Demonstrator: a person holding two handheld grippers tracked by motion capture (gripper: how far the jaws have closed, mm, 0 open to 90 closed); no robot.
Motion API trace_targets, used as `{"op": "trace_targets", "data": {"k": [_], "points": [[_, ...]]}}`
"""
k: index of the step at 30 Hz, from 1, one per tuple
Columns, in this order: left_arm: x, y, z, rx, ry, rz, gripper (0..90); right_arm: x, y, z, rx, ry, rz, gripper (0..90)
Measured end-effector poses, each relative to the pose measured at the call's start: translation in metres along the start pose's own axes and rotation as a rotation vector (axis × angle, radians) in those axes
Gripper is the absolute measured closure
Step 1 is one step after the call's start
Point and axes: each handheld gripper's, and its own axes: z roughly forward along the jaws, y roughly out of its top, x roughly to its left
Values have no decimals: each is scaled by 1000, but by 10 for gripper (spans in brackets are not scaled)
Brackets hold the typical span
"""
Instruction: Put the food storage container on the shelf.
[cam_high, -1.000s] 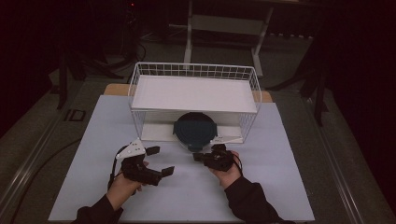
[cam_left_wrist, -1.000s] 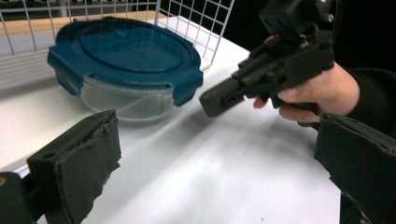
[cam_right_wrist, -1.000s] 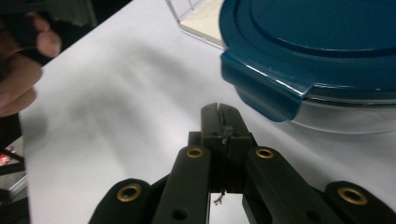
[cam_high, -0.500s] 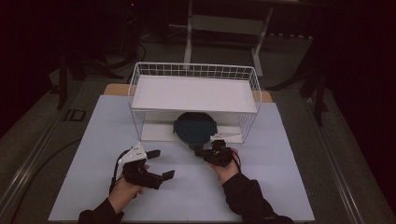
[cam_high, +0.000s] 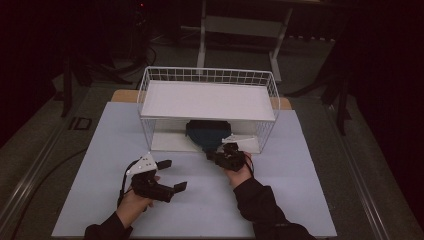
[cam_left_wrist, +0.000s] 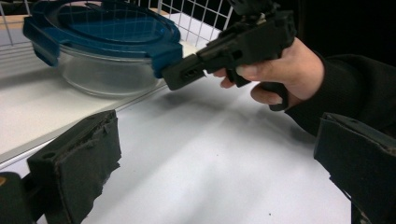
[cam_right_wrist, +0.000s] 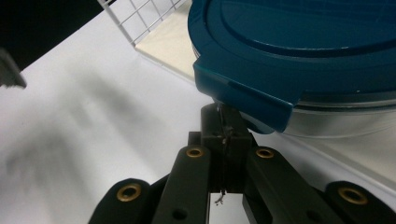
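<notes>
Your right hand (cam_high: 239, 167) reaches fwd from the near edge of the pale blue-white tabletop (cam_high: 310, 165), sleeve angled in from bottom centre-right, wrist roughly level. The black right gripper (cam_high: 214, 156) points left and far, w/ its tips at the near clip tab of the round clear glass container with the dark blue snap-on lid (cam_right_wrist: 299, 56). In the right gripper view the jaws are pressed together, tips tucked just under that tab; whether they pinch the tab itself or only touch it, can't tell.

The container sits on the low white base of the white wire shelf rack (cam_high: 207, 75), under its upper white tray, towards the right of centre, near edge poking out at the front.

Your left hand (cam_high: 132, 200) is well apart, nearer and to the left, resting low over the table. The black left gripper (cam_high: 172, 175) points right, jaws wide apart, nothing between them.
</notes>
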Motion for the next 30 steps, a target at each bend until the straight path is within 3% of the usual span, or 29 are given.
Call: {"op": "trace_targets", "data": {"k": [14, 17, 19, 22, 25, 27, 28, 29, 30], "points": [[0, -1, 1, -7, -12, 1, 8, -10, 10, 9, -24, -25, 16, 900], [-1, -1, 1, -7, -12, 2, 8, -14, 11, 9, -28, -12, 35, 899], [-1, -1, 1, -6, -13, 2, 8, -13, 11, 9, -29, -26, 23, 899], [-2, 0, 1, -5, -12, 6, 9, -12, 10, 8, -36, -10, 28, 891], [-3, 1, 1, -8, -16, 14, 8, -6, 7, 6, -34, -1, 9, 827], [-5, 2, 0, -8, -19, 25, 8, -2, 5, 4, -34, 9, -14, 728], [-5, 2, 0, -8, -19, 25, 8, -2, 5, 4, -34, 9, -14, 728], [-6, 2, 0, -11, -20, 30, 8, 3, 3, 0, -48, 22, -19, 543], [-6, 2, 0, -11, -20, 30, 9, 3, 3, 0, -48, 22, -19, 543]]}}
